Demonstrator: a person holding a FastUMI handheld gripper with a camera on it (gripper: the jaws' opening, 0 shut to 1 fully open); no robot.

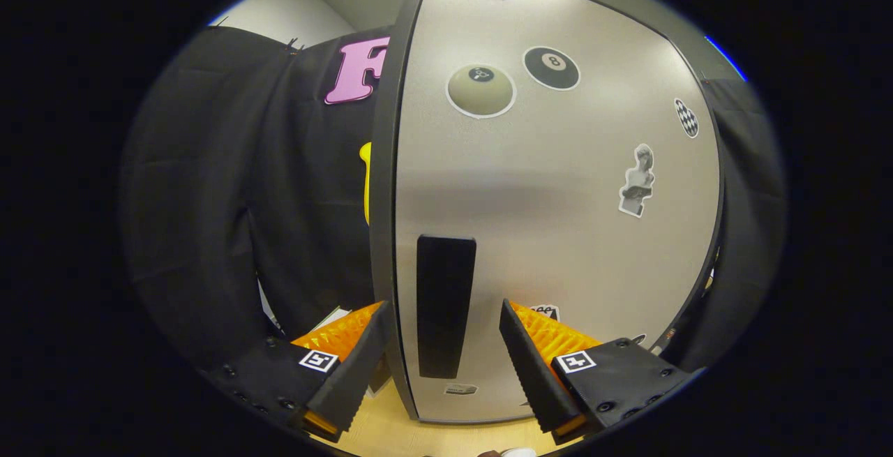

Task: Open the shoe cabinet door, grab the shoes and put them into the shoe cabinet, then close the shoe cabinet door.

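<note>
A: Gripper (444, 345) spread wide, nothing held. Left finger out past the door's dark left edge, right finger in front of the door face.

B: Noted. Handle?

A: Black vertical bar handle (444, 305) standing between the two fingers, near the door's left edge, low on the panel. Contact with either finger: cannot tell.

B: Door itself?

A: Shoe cabinet door (558, 234), pale grey panel in a dark frame, looks closed or close to it. Stickers up top: an eight-ball sticker (551, 68), a tan ball sticker (481, 90) beside it, a checkered oval (686, 118) near the right edge, a bust figure sticker (638, 181) lower down.

B: Surroundings?

A: Light wood floor (418, 436) under the door's bottom edge. Black cloth wall (244, 220) to the left of the cabinet.
</note>
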